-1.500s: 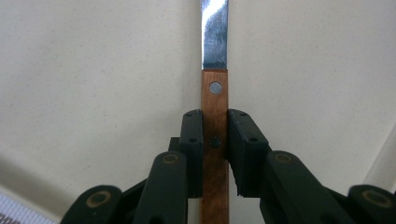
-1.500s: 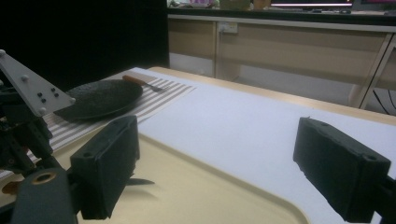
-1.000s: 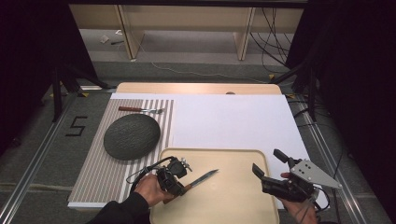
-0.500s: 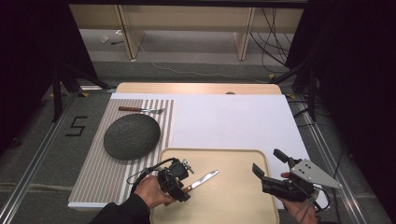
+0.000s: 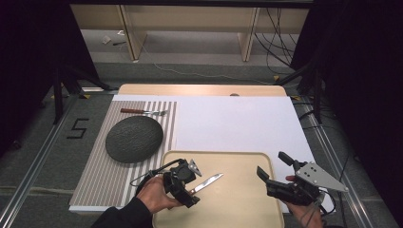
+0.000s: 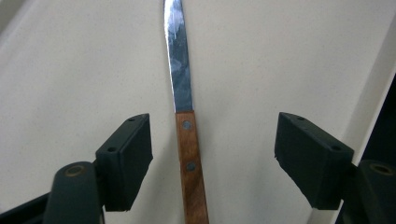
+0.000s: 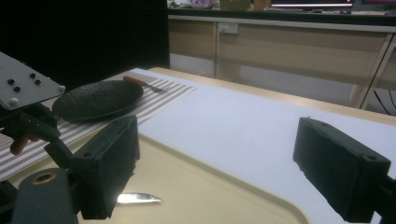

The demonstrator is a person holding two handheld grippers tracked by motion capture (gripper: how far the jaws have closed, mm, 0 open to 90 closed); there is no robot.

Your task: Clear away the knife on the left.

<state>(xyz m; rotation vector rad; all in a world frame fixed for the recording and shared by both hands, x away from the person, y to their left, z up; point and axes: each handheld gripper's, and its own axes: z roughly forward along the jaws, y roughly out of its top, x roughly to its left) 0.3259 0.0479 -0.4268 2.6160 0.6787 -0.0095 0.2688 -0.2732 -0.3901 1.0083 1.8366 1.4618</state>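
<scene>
A knife (image 5: 209,182) with a wooden handle (image 6: 190,154) and steel blade lies flat on the beige tray (image 5: 237,209), blade pointing right and away. My left gripper (image 5: 193,186) hovers just over the handle. Its jaws have just been opening and now stand wide on either side of the handle without touching it, as the left gripper view (image 6: 215,128) shows. My right gripper (image 5: 274,165) is held open over the tray's right edge, nothing between its jaws (image 7: 217,135). The knife's tip (image 7: 138,199) shows low in the right gripper view.
A dark round plate (image 5: 134,138) sits on a striped placemat (image 5: 102,183) at the left, with a fork (image 5: 142,112) beyond it. A white sheet (image 5: 233,123) covers the table behind the tray. Shelving stands past the table's far edge.
My left gripper's jaws have spread apart off the knife handle and the gripper has lifted slightly. The knife stays on the tray. The right gripper has not moved.
</scene>
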